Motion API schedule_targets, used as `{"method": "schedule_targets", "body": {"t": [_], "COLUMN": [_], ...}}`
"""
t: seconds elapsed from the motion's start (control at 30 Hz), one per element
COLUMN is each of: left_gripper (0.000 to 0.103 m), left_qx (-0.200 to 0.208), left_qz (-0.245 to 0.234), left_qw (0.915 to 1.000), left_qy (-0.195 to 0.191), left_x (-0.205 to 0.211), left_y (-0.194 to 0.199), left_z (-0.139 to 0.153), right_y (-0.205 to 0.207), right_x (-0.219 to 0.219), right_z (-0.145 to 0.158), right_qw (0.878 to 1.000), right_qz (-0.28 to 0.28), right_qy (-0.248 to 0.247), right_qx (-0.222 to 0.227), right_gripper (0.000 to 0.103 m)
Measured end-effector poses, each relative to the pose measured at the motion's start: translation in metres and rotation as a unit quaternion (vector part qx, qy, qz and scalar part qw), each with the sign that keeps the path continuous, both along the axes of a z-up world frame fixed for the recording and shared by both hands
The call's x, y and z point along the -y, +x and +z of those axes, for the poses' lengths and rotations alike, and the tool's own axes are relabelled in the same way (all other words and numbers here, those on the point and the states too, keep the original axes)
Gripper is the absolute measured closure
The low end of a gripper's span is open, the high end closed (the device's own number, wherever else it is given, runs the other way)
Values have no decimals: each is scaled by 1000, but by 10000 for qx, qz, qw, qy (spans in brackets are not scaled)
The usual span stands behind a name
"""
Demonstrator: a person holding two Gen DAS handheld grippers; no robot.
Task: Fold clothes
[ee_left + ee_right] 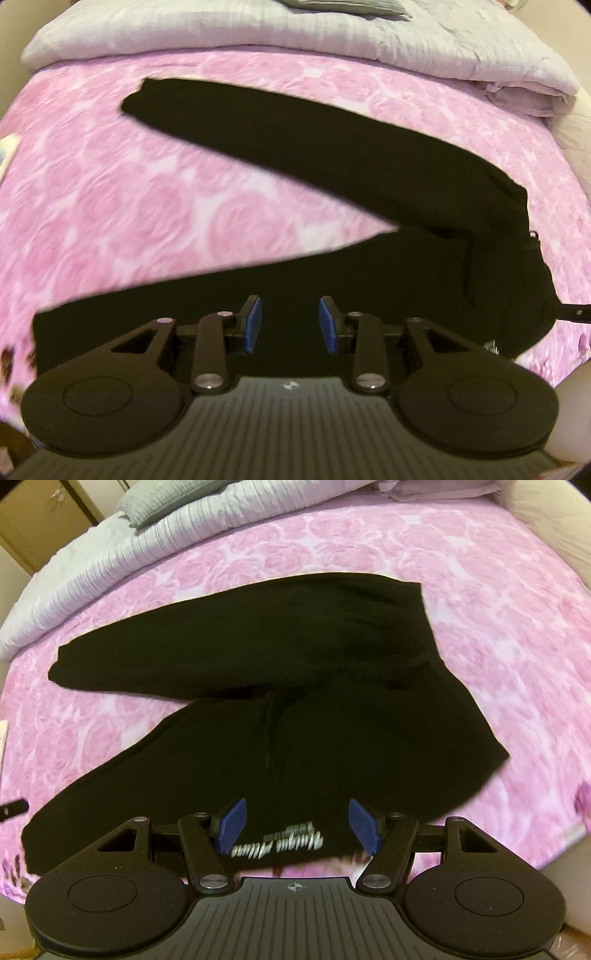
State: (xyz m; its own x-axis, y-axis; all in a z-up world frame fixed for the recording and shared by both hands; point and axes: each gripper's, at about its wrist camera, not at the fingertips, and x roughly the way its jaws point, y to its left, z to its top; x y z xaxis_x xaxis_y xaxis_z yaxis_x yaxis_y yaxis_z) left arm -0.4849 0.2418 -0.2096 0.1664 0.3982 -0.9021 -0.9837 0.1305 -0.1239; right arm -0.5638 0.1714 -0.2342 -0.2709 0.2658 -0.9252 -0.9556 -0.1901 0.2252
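Black trousers (pixel 332 158) lie spread on a pink rose-patterned bedspread (pixel 110 206), legs splayed in a V toward the left. In the right wrist view the same trousers (pixel 314 686) show a drawstring in the middle and white lettering (pixel 279 843) near the close edge. My left gripper (pixel 290 323) is open above the near leg, blue pads apart, nothing between them. My right gripper (pixel 297 829) is open over the lettered edge, its blue pads wide apart and holding nothing.
A folded pale grey quilt (pixel 295 40) lies along the far side of the bed, with a grey pillow (pixel 155 498) on it. Wooden cabinet doors (pixel 44 520) stand beyond at the left. The other gripper's dark finger tip (pixel 576 312) shows at the right edge.
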Motion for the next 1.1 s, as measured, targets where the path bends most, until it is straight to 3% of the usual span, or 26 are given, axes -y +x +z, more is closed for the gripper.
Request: {"method": "schedule_targets", "body": {"t": [0.23,0.4,0.57,0.8,1.03,1.1], "left_gripper": [73,73,73,73,73,73], "left_qx": [37,78,-154,-474,-862,-902], "left_qz": [-734,-1626,-2693,-3745,-4624,-4711], "left_qw": [9965,9842,9587,9202,8793,8753], "left_qy": [404,694,902,1035,745,609], "left_x": [-109,-195,-265,-334,-391,-398], "left_y": [34,55,71,71,56,51], "left_z": [-50,-79,-112,-138,-151,-158], "right_y": [-21,-39,-60,-89,-103,-103], "right_x": [-95,-171,-236,-302,-352,-363], "right_z": [-51,-80,-104,-117,-135,-142], "right_qw": [9987,9932,9807,9481,9285,9271], "right_qz": [507,1130,1847,2861,3587,3674], "right_qy": [37,270,623,1390,941,725], "right_qx": [-58,-12,-147,58,199,186], "right_gripper": [38,38,38,37,37,37]}}
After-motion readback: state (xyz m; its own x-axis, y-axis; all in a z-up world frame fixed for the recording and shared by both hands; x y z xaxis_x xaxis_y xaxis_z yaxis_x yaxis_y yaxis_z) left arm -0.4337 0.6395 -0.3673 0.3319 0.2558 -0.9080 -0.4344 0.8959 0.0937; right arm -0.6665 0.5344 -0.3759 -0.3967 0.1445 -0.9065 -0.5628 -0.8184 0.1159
